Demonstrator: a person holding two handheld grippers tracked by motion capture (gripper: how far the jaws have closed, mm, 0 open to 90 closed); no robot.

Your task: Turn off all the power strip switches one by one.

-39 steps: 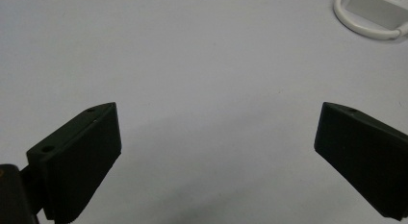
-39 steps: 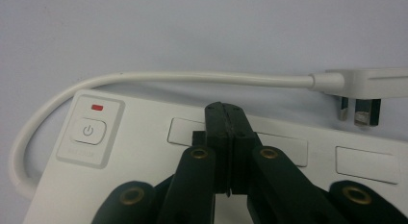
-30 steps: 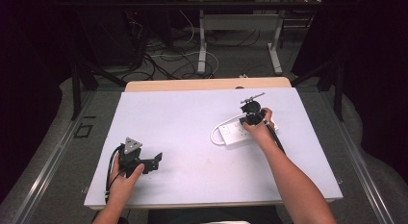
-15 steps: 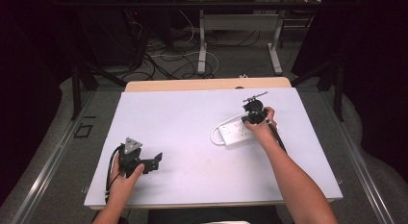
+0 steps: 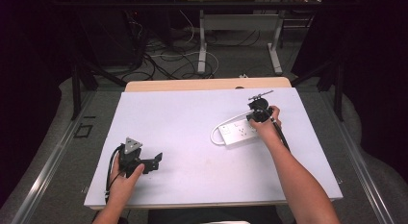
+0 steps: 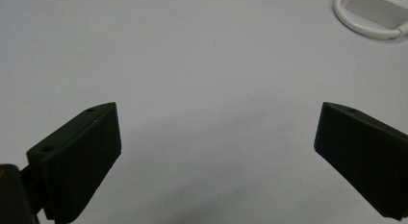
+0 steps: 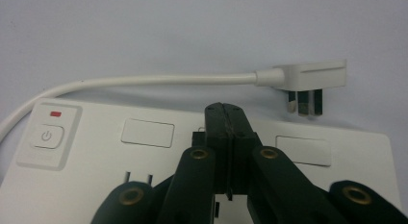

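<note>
While high view blurs it, right tongs (image 7: 226, 119) (shut) press power strip (image 7: 144, 152).

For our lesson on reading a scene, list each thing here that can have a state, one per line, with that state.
Power strip: flat on the table, sockets up.
Plug: unplugged, lying beside the strip.
Left hand-held gripper: open, nothing between the jaws.
Right hand-held gripper: shut, over the strip.

The left gripper (image 5: 155, 161) rests low with its fingers (image 6: 79, 156) spread wide; the right gripper (image 7: 226, 119) points down, fingers pressed together.
</note>
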